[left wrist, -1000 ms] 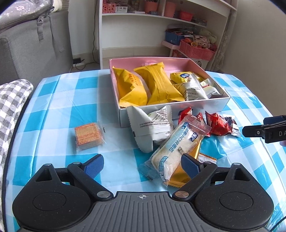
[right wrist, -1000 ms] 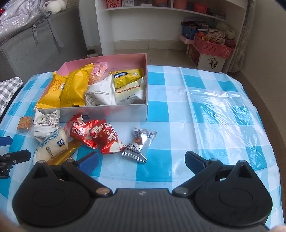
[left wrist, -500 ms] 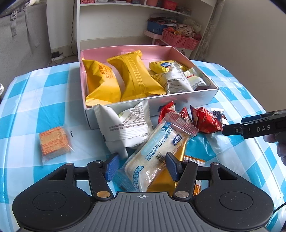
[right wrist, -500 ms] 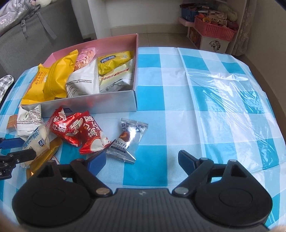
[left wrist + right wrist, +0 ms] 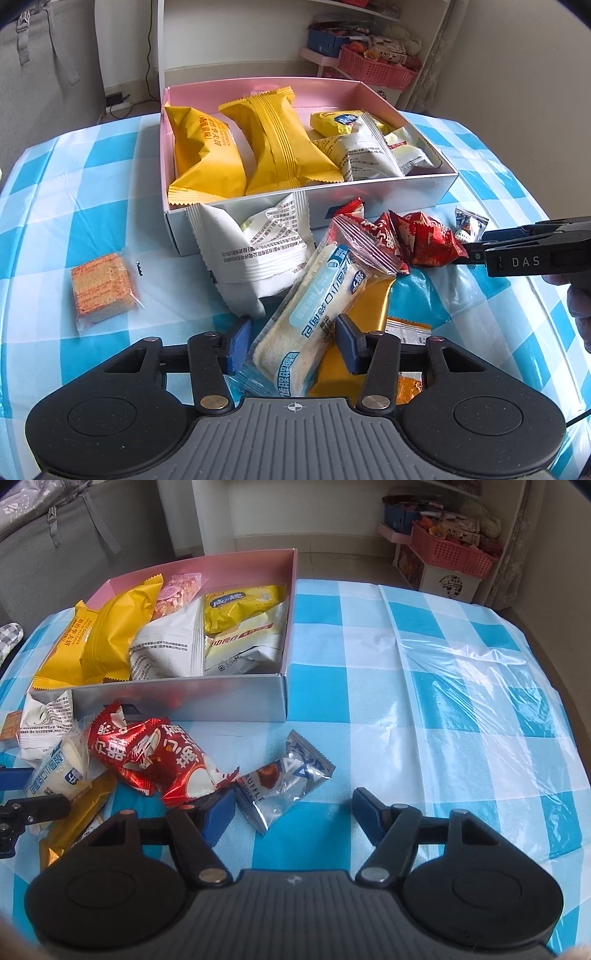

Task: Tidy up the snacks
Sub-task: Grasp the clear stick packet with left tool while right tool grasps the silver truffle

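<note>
Tilted steeply down before the box (image 5: 310,218), the left gripper (image 5: 291,341), jaws just narrowed, is pinched on the bread packet (image 5: 314,314); the right gripper (image 5: 291,808), likewise narrowed, is spread around the truffle sachet (image 5: 284,782).

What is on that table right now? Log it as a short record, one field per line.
surface: checked tablecloth
box: pink-lined box, open, holding yellow and white packets
loose in front of box: red packets, white packet, orange biscuit block, gold packet
left claw: jaws have just been closing, bread packet between them; firm grip not certain
right claw: jaws have just been closing, not yet shut; silver truffle packet between them, one pad clear of it
</note>
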